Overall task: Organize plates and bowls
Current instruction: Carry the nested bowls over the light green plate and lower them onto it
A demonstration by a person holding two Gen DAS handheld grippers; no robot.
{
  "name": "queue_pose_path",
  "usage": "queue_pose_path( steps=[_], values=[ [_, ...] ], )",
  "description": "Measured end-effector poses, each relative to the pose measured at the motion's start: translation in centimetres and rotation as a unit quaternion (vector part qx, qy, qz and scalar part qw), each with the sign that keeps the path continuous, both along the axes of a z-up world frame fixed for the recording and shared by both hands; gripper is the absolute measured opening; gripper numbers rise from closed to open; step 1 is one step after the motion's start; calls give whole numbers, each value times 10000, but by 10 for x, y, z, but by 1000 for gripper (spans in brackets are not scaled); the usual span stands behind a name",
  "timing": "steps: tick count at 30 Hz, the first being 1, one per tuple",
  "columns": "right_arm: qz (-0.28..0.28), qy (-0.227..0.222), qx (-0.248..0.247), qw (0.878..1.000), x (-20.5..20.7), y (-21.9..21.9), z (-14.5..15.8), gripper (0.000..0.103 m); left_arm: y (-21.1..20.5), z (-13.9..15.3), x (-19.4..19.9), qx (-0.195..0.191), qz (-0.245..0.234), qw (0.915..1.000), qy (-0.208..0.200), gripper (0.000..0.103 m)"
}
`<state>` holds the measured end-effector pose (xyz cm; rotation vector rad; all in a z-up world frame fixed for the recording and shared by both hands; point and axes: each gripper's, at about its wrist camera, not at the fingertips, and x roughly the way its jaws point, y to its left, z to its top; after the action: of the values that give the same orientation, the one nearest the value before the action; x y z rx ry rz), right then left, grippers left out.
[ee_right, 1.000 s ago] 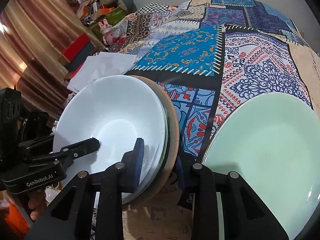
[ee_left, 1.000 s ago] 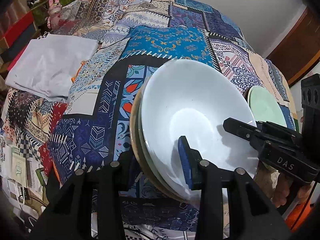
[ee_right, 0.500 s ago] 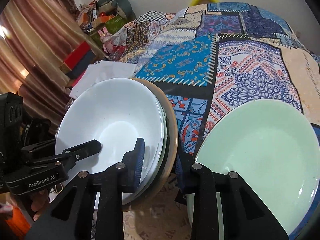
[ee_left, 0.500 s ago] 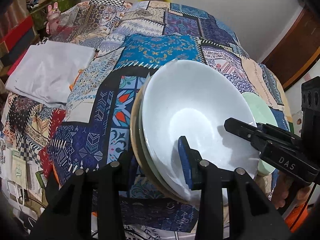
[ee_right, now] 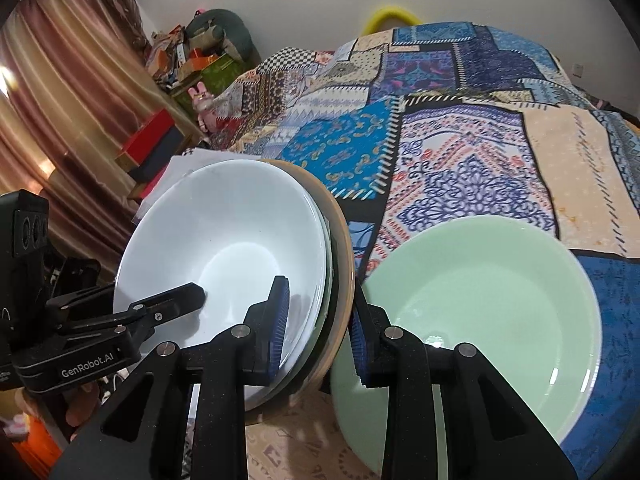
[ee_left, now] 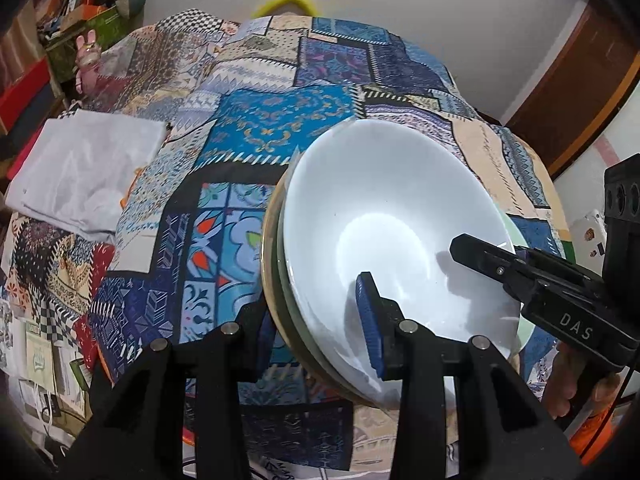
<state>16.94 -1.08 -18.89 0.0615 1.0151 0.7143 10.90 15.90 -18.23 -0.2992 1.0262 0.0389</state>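
A stack of dishes hangs tilted above the patchwork bed cover: a white bowl (ee_left: 380,220) (ee_right: 224,248) on top, a thin greenish plate under it, and a tan plate (ee_left: 267,264) (ee_right: 345,264) at the bottom. My left gripper (ee_left: 316,328) is shut on the stack's near left rim, with one blue pad inside the bowl and the other under the tan plate. My right gripper (ee_right: 318,328) is shut on the opposite rim in the same way. Each gripper shows in the other's view, the right gripper (ee_left: 520,280) and the left gripper (ee_right: 160,308). A pale green plate (ee_right: 480,300) lies on the cover to the right.
A folded white cloth (ee_left: 80,160) lies on the bed cover (ee_left: 280,132) at the left. Boxes and clutter (ee_right: 152,136) stand by the curtain (ee_right: 68,92) beyond it. A wooden door (ee_left: 580,92) is at the far right. A hand (ee_left: 560,388) holds the right gripper.
Both grippers have risen together with the stack, which stays clamped between them. The bed cover and green plate look farther below, and the green plate is now mostly hidden in the left wrist view.
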Motion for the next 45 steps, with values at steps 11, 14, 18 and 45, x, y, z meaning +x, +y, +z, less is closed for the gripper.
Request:
queue_pose_path(
  steps=[11, 14, 18, 45],
  values=[
    [-231, -105, 31, 9997, -1, -31, 11, 26, -30, 12, 10, 45, -255, 9996, -89, 38],
    [-288, -121, 42, 9995, -1, -39, 13, 26, -39, 13, 13, 52, -324, 9994, -103, 38],
    [-367, -141, 26, 9992, -1, -49, 15, 26, -49, 14, 15, 37, -417, 9991, -109, 38],
    [-902, -114, -62, 9958, -2, -110, 11, 26, -108, 1, 40, 55, -974, 9952, 78, 38]
  ],
)
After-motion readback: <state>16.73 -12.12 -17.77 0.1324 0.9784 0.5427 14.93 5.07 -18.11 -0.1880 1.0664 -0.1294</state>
